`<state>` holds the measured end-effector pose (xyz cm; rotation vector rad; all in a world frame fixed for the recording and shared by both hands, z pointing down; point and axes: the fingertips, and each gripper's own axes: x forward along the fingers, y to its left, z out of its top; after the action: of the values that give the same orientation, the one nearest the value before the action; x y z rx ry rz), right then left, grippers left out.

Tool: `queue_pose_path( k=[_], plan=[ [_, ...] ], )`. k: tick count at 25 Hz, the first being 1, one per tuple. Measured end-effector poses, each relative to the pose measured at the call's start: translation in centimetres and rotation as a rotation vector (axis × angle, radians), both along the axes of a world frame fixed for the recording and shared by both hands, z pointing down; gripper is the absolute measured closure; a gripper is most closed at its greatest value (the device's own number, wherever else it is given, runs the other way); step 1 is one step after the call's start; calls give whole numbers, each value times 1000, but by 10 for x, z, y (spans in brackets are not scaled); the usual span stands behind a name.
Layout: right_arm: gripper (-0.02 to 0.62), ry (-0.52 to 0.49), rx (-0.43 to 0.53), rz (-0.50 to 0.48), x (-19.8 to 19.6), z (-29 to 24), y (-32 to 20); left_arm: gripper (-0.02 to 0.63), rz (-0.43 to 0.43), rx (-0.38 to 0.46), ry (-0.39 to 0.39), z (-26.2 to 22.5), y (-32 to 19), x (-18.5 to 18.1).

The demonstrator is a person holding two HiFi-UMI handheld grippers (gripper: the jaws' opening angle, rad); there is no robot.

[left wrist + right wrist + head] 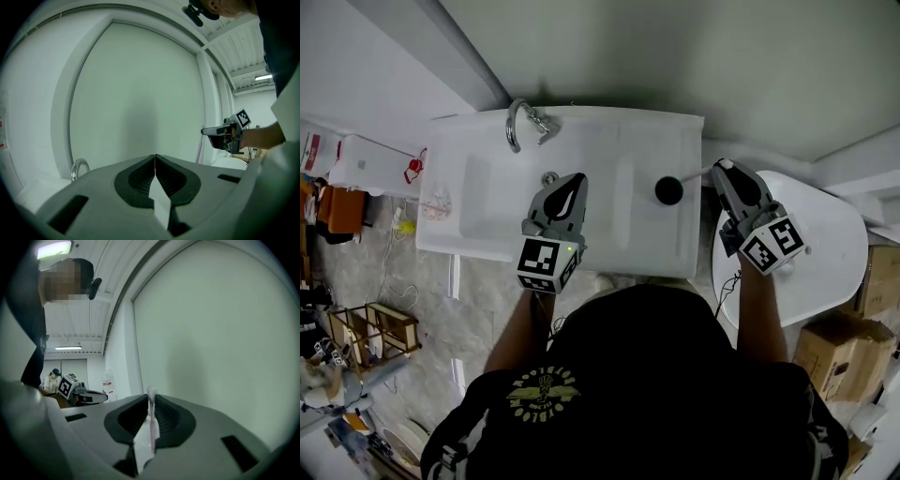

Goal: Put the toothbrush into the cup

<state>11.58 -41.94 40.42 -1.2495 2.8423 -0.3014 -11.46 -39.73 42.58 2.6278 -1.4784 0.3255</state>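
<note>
Head view | right gripper (724, 169) clamped on toothbrush (152, 423), shaft along the jaw seam, bristles past the tips, just right of cup (668, 190) | left gripper (573, 182) pinched together, empty, farther off left of cup, over sink (647, 141) | right nearer; likely carries leftward.

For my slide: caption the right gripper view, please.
Right gripper shut on a pale pink toothbrush, bristle head past the jaw tips, before a pale wall.

Head view looks down — gripper views face the wall (136, 93).
</note>
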Motion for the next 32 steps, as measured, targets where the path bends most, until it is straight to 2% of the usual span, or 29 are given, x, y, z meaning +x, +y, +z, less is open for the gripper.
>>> queue_pose_path(
  k=[7, 15, 23, 29, 32],
  plan=[
    [549, 15, -94, -35, -3, 43, -16, 594, 2, -30, -7, 18, -19, 22],
    [549, 37, -212, -56, -6, 106, -15, 594, 1, -110, -27, 59, -23, 37],
    [548, 122, -307, -92, -12, 170, -6, 594, -16, -137, -32, 72, -11, 49],
    [545, 141, -333, -116, -12, 187, -2, 594, -48, -136, -35, 70, -5, 44],
    [512, 152, -320, -125, -10, 183, 2, 594, -52, -127, -33, 66, 1, 46]
  ],
)
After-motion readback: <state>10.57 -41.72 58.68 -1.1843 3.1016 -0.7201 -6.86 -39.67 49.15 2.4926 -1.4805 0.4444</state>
